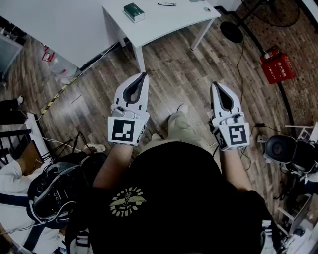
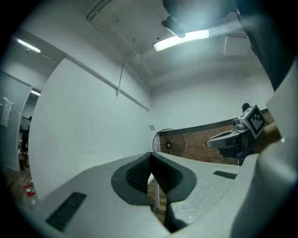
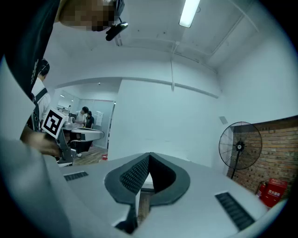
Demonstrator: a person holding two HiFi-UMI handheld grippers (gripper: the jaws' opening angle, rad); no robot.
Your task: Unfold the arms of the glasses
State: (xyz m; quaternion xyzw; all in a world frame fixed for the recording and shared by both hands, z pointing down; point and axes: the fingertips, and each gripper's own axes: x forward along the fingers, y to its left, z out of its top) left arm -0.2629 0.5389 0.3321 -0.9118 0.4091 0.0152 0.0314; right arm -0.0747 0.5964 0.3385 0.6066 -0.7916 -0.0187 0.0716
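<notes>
- Glasses (image 1: 167,4): small and dark, lying on the white table (image 1: 164,21) at the top of the head view; whether the arms are folded is too small to tell.
- Green box (image 1: 134,12): on the same table, left of the glasses, apart from them.
- Left gripper (image 1: 143,75): held over the wooden floor (image 1: 184,64), well apart from the glasses; fingers clenched tip to tip, nothing between.
- Right gripper (image 1: 215,84): alongside, over the floor; fingers clenched, nothing between.

Glasses (image 1: 167,4) right of box (image 1: 134,12), on table (image 1: 171,21)
</notes>
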